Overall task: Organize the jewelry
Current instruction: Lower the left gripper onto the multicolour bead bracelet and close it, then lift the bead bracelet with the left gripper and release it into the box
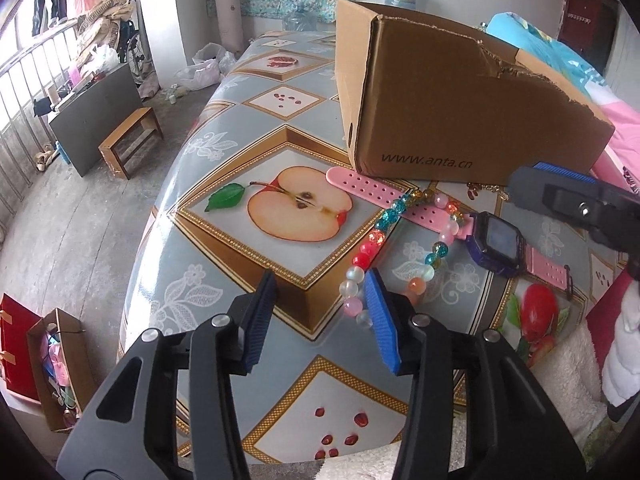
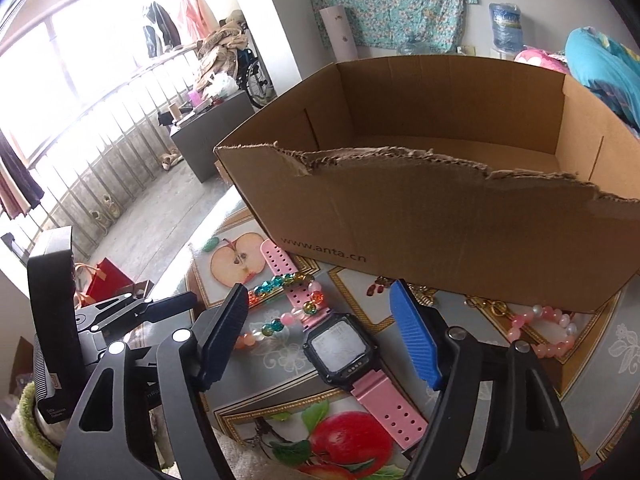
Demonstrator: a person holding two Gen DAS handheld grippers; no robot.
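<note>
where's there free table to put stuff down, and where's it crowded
Free: the apple print left of the multicoloured bead bracelet, and the seed-print tile nearest the left gripper. The cardboard box looks empty. Crowded: the strip before the box, with pink watch and pink bead bracelet.

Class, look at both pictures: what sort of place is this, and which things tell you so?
Probably a room in a home: clothes on a rail by the window, a fruit-print tablecloth on the table, and water jugs by the wall.
</note>
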